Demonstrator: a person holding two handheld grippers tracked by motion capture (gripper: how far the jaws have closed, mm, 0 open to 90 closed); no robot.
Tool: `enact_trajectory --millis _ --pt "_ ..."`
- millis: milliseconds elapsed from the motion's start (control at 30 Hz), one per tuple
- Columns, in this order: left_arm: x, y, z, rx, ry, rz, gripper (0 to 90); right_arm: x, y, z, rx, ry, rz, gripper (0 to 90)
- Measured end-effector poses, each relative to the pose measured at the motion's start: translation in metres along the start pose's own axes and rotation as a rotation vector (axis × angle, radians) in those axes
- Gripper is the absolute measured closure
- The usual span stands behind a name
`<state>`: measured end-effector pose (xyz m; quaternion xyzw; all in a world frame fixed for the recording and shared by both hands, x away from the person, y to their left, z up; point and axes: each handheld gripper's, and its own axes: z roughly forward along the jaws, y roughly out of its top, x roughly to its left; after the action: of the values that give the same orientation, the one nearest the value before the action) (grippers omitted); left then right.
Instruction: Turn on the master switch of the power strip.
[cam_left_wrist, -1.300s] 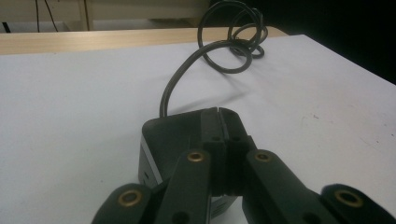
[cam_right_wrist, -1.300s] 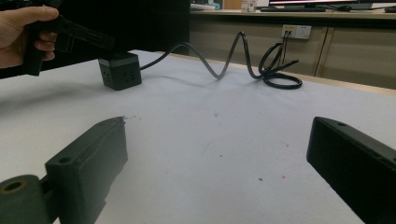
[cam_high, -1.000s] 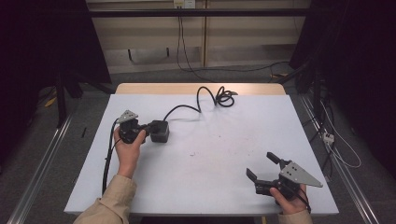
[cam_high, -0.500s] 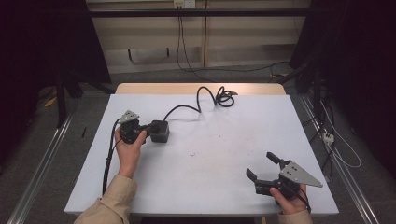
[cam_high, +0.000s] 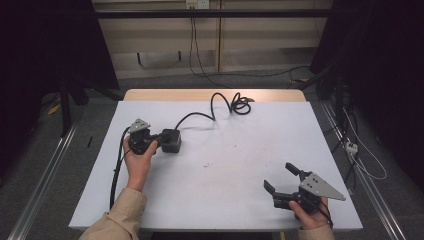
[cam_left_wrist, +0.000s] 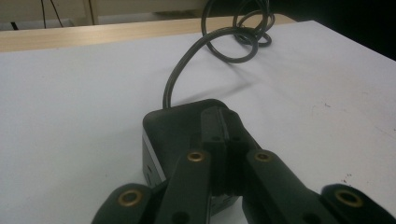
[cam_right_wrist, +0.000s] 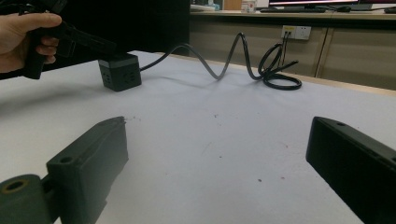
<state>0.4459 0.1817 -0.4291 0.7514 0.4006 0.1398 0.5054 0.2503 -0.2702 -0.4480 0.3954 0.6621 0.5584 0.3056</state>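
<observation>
White table (cam_high: 225, 165) | L claw (cam_left_wrist: 223, 122) clenched atop black cube (cam_left_wrist: 173, 126) | R claw (cam_high: 283, 181) released

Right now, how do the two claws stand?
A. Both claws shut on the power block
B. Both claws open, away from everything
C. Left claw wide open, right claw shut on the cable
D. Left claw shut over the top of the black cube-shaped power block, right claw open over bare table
D: the left claw is closed, resting on the black power block, while the right claw gapes over the white table.
</observation>
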Motion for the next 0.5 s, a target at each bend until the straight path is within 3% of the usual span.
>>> enact_trajectory --millis 500 --pt "-0.0032 -0.0002 0.0013 0.013 0.006 0.027 90.0 0.0003 0.0004 -0.0002 -0.001 -0.001 -0.003 5.1"
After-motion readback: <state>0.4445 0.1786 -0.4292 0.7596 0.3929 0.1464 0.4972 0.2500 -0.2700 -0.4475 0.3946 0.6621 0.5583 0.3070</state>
